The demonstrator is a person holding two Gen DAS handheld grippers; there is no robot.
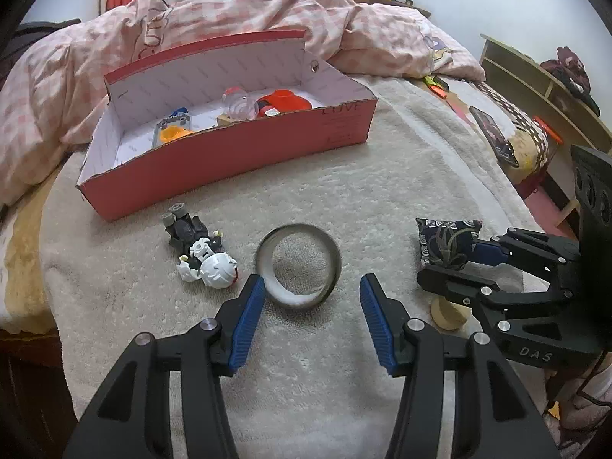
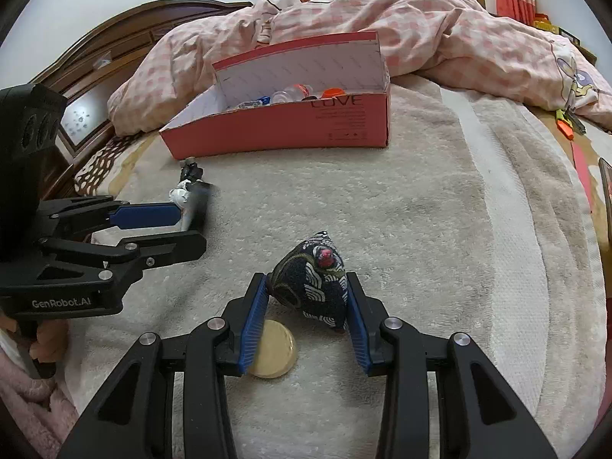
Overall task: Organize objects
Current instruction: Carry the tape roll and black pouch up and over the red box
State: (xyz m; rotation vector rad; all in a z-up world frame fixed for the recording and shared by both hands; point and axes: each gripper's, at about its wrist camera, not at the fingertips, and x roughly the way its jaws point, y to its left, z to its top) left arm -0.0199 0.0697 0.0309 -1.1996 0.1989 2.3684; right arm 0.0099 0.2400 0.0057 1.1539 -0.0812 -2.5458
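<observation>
A grey tape ring point(image 1: 267, 252) lies on the cream towel point(image 1: 306, 191), just ahead of my left gripper point(image 1: 311, 279). Its jaws stand open; the left pad's tip is right beside the ring's rim, and the ring looks slightly blurred. A white and black toy robot point(image 1: 202, 256) lies to the left of the ring. My right gripper point(image 2: 305, 277) is shut on a dark patterned fabric pouch point(image 2: 317, 287), with both blue pads against its sides. A tan round disc point(image 2: 273, 348) lies under the right gripper's left finger. The red box point(image 1: 229, 149) behind holds several small toys.
A rumpled pink checked quilt point(image 1: 229, 11) piles up behind the box. A phone point(image 1: 493, 134) lies on the bed's right side, with a wooden shelf point(image 1: 535, 76) beyond the edge. The right wrist view shows the left gripper point(image 2: 193, 227) at the left and a dark wooden headboard point(image 2: 114, 30).
</observation>
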